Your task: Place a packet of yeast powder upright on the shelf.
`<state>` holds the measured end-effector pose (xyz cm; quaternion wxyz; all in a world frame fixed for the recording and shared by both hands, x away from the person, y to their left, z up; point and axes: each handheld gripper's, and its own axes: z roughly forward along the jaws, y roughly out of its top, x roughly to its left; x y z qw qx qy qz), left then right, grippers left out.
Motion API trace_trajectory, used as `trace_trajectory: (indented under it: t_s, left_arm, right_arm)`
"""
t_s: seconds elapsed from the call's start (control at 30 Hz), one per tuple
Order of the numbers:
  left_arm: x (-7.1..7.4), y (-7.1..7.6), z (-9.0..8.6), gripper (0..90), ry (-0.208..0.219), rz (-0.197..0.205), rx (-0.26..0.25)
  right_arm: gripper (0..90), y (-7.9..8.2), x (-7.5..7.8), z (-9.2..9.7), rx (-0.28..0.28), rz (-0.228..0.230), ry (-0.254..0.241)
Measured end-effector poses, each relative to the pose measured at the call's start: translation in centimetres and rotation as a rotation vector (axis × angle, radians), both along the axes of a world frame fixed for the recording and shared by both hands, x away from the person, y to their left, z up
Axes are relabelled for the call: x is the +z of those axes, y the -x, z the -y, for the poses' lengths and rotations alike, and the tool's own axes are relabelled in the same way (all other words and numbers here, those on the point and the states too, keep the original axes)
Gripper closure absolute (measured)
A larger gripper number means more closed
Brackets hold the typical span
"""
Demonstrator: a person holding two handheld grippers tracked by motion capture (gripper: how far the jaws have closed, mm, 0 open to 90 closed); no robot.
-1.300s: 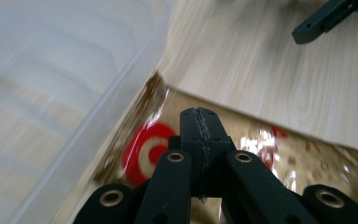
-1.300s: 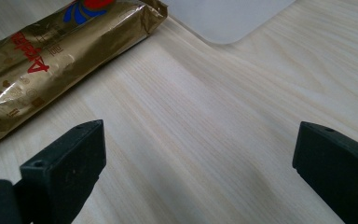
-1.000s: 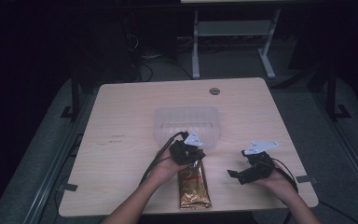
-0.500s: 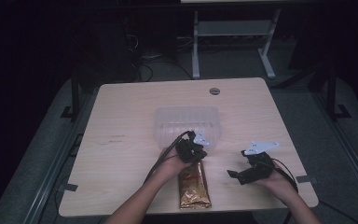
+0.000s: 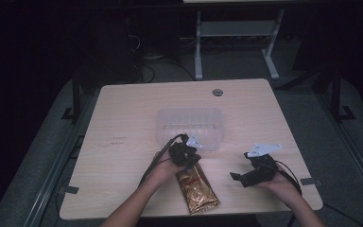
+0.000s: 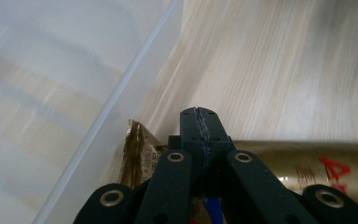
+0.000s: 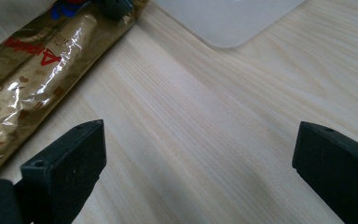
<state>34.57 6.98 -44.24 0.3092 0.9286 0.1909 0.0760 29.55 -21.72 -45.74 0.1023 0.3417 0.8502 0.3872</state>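
Where hand-held gripper (image 6: 200, 122) pinches: gold packet (image 5: 198, 187).

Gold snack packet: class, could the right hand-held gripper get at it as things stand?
Probably yes: the right hand-held gripper is open, with bare table between it and the gold snack packet.
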Motion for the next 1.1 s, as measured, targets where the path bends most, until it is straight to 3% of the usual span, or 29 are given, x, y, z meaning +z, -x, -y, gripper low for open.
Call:
trace_trajectory:
  t_s: [0.33, 0.37, 0.4, 0.47, 0.5, 0.57, 0.77, 0.93, 1.1]
  left_arm:
    - [0.0, 1.4, -5.3, 89.8, -0.007, -0.025, 0.060]
    - [0.1, 1.8, -6.5, 89.8, -0.008, -0.031, 0.070]
    - [0.1, 1.8, -6.5, 89.9, -0.008, -0.031, 0.070]
    - [0.0, 2.4, -8.3, 89.8, -0.011, -0.042, 0.090]
    - [0.0, 2.4, -8.3, 89.8, -0.011, -0.042, 0.090]
    - [-0.1, 3.1, -9.8, 89.8, -0.007, -0.056, 0.120]
    - [-0.3, 4.4, -11.5, 89.8, -0.006, -0.070, 0.138]
    - [0.3, 5.0, -12.2, 89.8, 0.033, -0.072, 0.158]
    - [0.5, 7.3, -13.9, 89.8, 0.053, -0.079, 0.176]
  right_arm:
    - [2.4, 0.0, -0.1, -0.2, -0.002, -0.006, 0.003]
    - [2.4, 0.0, -0.1, -0.2, -0.001, -0.006, 0.005]
    - [2.4, 0.0, -0.1, -0.2, -0.001, -0.006, 0.005]
    - [2.4, 0.0, -0.1, -0.2, 0.002, -0.005, 0.006]
    - [2.4, 0.0, -0.1, -0.2, 0.002, -0.005, 0.006]
    - [2.4, 0.0, -0.1, -0.3, 0.001, -0.006, 0.006]
    - [2.4, 0.0, -0.1, -0.3, 0.002, -0.004, 0.007]
    - [2.4, 0.0, -0.1, -0.3, 0.002, -0.003, 0.008]
    - [2.4, 0.0, -0.1, -0.2, -0.006, -0.010, 0.004]
